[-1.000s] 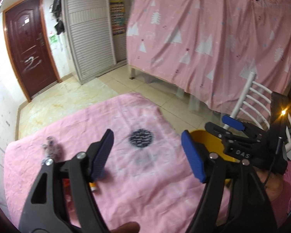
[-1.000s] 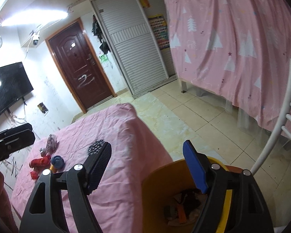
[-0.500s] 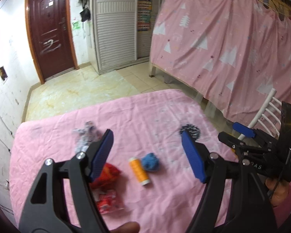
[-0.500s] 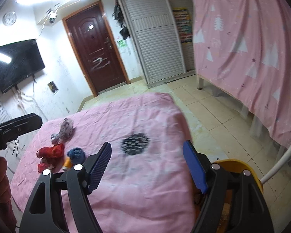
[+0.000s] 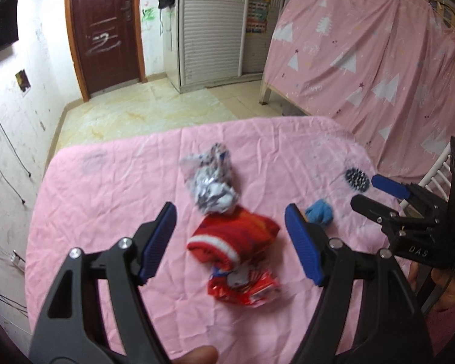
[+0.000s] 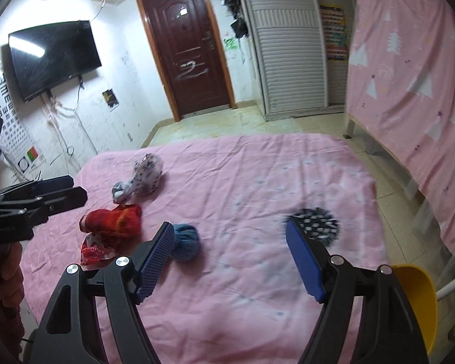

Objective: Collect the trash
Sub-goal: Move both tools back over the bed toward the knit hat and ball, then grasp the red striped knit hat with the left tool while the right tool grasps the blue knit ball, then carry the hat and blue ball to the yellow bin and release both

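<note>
On the pink table cloth (image 5: 112, 188) lie a crumpled silver wrapper (image 5: 210, 183), a red sock (image 5: 233, 239), a red snack packet (image 5: 242, 288), a blue wad (image 5: 320, 215) and a black dotted piece (image 5: 356, 179). My left gripper (image 5: 230, 239) is open and empty, hovering above the red sock. My right gripper (image 6: 230, 261) is open and empty above the cloth, between the blue wad (image 6: 185, 241) and the dotted piece (image 6: 315, 224). The red sock (image 6: 113, 220), the packet (image 6: 95, 250) and the silver wrapper (image 6: 142, 179) show to its left. The yellow bin (image 6: 415, 297) stands at the right.
A white chair (image 5: 436, 176) stands at the table's right side. A bed hung with a pink curtain (image 6: 409, 69) fills the right. A brown door (image 6: 188, 45), a shuttered cabinet (image 6: 285, 42) and a wall television (image 6: 54, 57) lie beyond the tiled floor.
Both grippers have swung left, away from the yellow bin and over the table. The left now hovers above the red sock and wrappers. Both stay open and empty.
</note>
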### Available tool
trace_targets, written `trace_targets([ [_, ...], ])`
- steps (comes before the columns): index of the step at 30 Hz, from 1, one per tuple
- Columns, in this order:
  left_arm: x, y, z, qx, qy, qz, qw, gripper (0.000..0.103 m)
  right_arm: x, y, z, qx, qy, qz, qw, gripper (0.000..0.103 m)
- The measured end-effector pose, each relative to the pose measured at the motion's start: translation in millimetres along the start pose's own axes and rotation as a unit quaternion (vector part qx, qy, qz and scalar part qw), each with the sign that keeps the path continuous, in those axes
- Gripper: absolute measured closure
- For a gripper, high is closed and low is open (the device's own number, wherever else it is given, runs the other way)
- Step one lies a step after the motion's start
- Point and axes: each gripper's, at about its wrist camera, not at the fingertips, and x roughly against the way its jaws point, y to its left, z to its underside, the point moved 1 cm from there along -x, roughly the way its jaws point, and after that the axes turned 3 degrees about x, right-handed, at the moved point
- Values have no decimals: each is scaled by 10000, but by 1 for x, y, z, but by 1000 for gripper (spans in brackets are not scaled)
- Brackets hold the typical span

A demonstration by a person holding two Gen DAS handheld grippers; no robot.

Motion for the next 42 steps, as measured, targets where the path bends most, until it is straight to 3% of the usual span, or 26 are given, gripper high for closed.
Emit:
trace_targets([
  [13, -44, 15, 17, 326, 640, 519, 9961, 33, -31, 23, 4, 271, 431, -56, 9987, 33],
  [20, -49, 29, 19, 740, 713, 898, 9906, 69, -38, 27, 3, 322, 550, -115, 9979, 33],
  [26, -36, 33, 19, 816, 611, 1022, 9895, 75, -45, 30, 1, 345, 671, -196, 9970, 34],
  [35, 7, 41, 14, 830, 170, 1009, 9913, 75, -49, 29, -1, 154, 722, -531, 9959, 83],
  [42, 23, 43, 10, 867, -45, 810, 9929, 75, -39, 24, -1, 66, 569, -537, 9969, 84],
])
